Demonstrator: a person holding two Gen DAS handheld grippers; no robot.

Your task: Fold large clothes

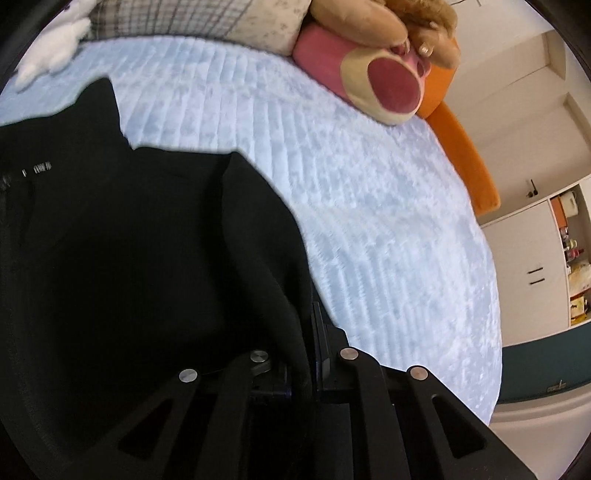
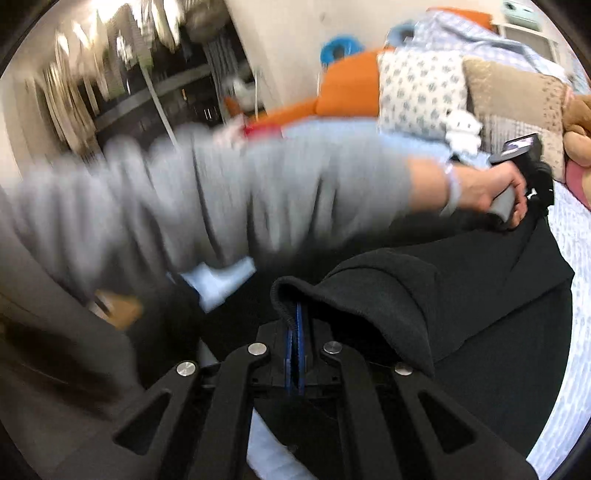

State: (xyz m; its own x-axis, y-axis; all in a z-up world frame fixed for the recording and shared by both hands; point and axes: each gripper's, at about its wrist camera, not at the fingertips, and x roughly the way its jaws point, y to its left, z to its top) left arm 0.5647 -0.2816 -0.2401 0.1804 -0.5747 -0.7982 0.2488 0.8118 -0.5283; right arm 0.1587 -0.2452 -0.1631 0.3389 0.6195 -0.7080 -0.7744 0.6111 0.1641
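1. Left tongs (image 1: 308, 354), in the left wrist view, sit at the bottom centre of the frame with their jaws drawn narrow and a fold of the black garment (image 1: 147, 251) pinched between them.
2. From that pinch the black garment spreads up and across the left half of the frame, lying on the pale blue bedspread (image 1: 369, 206); a raised ridge of cloth runs from the tongs toward the middle of the frame.
3. At the top of the frame, a pink and brown plush toy (image 1: 380, 70) rests on the far edge of the bedspread, a patterned pillow (image 1: 266, 29) lies just to its left, and a white plush (image 1: 55, 51) sits in the upper left corner.
4. White cabinets (image 1: 532, 258) stand along the right edge of the frame.
5. Right tongs (image 2: 294, 354), in the right wrist view, stand at the bottom centre, jaws pressed narrow on a hemmed edge of the black garment (image 2: 461, 295), which drapes over to the right of the frame.
6. Across the middle of the frame stretches a blurred grey-sleeved arm; its left hand (image 2: 495, 192) grips a tool handle at the right, just above the garment's far edge.
7. Pillows (image 2: 421, 88) lie in the upper right of the frame.
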